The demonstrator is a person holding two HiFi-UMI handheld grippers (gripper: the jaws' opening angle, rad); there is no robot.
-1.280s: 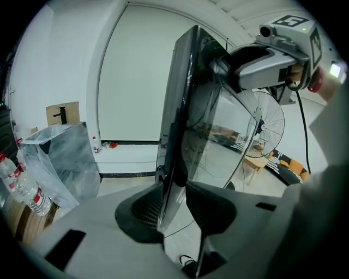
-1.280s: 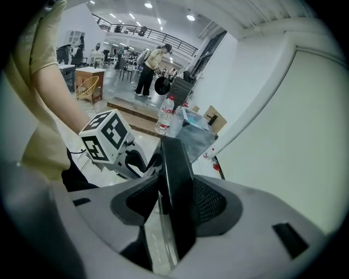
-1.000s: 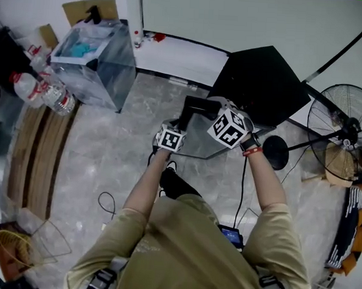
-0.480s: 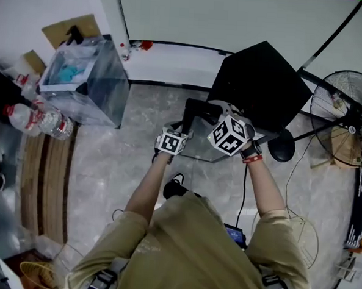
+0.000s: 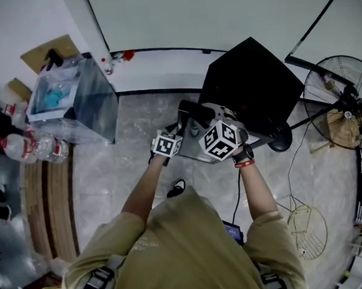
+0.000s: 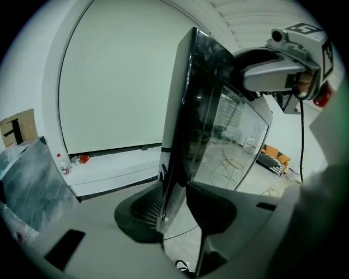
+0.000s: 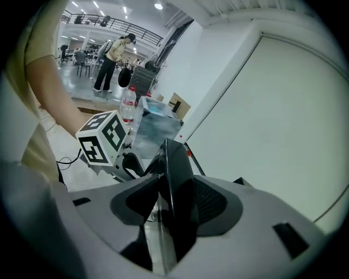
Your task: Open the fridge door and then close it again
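Observation:
A small black fridge (image 5: 253, 84) stands by the white wall, its glass door (image 5: 196, 149) swung out toward me. My left gripper (image 5: 177, 133) is shut on the door's free edge (image 6: 177, 163), whose dark frame runs up between its pads (image 6: 136, 215). Higher up, my right gripper (image 5: 192, 114) is shut on the same edge; the right gripper view shows the door's black frame (image 7: 177, 180) filling the gap between its two pads (image 7: 215, 204). The left gripper view shows the right gripper's body (image 6: 275, 73) at the door's top. The left gripper's marker cube (image 7: 103, 139) sits just below in the right gripper view.
A clear plastic bin (image 5: 80, 98) and water bottles (image 5: 22, 144) stand at the left. A standing fan (image 5: 341, 102) is right of the fridge, with a wire fan guard (image 5: 307, 231) on the floor. A cable (image 5: 238, 193) hangs by my right arm. People stand far off (image 7: 112, 60).
Both grippers have moved across the floor together with the door edge and now sit nearer the fridge body. The head view has swung, so bin and wall have shifted left.

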